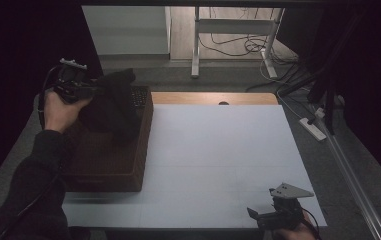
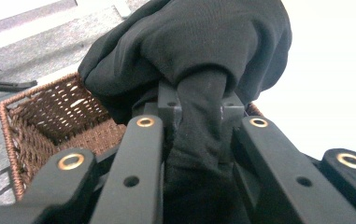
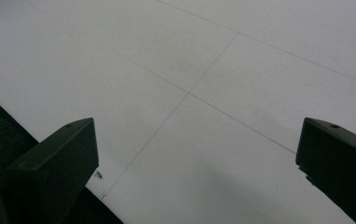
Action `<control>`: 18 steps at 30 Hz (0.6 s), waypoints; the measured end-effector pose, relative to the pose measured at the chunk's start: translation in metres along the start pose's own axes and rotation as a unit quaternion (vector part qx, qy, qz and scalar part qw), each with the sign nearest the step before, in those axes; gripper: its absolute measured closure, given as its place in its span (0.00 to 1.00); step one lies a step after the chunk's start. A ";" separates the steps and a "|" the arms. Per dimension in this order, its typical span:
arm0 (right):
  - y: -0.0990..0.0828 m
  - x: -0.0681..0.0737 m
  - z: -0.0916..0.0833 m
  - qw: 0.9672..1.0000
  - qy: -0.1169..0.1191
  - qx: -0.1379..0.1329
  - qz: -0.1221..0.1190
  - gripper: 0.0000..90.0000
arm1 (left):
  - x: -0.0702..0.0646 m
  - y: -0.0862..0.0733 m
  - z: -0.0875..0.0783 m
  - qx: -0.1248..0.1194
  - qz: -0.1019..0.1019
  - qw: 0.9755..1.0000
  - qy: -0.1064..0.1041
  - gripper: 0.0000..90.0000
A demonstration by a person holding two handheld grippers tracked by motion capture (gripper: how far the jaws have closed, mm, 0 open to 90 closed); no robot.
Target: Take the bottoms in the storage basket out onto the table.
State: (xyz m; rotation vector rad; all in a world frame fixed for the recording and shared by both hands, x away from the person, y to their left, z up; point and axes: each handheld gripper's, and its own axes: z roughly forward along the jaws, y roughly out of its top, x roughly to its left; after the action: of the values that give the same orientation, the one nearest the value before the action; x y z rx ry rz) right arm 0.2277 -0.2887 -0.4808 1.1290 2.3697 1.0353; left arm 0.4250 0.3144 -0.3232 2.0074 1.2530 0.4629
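Note:
A black cloth hangs bunched over the far end of a brown wicker basket at the table's left. My left gripper is shut on the cloth from the left, lifted above the basket. In the left gripper view a fold of the cloth is pinched between the jaws of the left gripper, with the basket open below it. At the near right edge of the table my right gripper rests low. Its jaws stand wide open over the bare white surface, with nothing between them.
The white tabletop stretches from the basket to the right edge, with a wooden strip at its far side. On the floor lie a power strip and cables to the right, and a white desk frame stands beyond.

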 end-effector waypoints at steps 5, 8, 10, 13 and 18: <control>0.000 0.000 0.000 1.000 0.000 0.000 0.000 0.00 | -0.001 0.006 -0.009 -0.014 -0.007 1.000 -0.016 0.86; 0.000 0.000 0.000 1.000 0.000 0.000 0.000 0.00 | -0.004 0.010 -0.014 -0.018 -0.006 1.000 -0.021 0.86; 0.000 0.000 0.000 1.000 0.000 0.000 0.000 0.00 | -0.005 0.013 -0.017 -0.021 -0.007 0.999 -0.026 0.86; 0.000 0.000 0.000 1.000 0.000 0.000 0.000 0.00 | -0.008 0.018 -0.022 -0.025 -0.006 0.999 -0.031 0.86; 0.000 0.000 0.000 1.000 0.000 0.000 -0.001 0.00 | -0.011 0.025 -0.028 -0.031 -0.009 0.999 -0.039 0.86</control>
State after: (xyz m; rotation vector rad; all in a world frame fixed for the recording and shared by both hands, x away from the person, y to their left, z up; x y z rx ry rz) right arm 0.2275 -0.2886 -0.4808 1.1274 2.3705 1.0357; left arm 0.4178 0.3083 -0.2853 1.9423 1.1942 0.4071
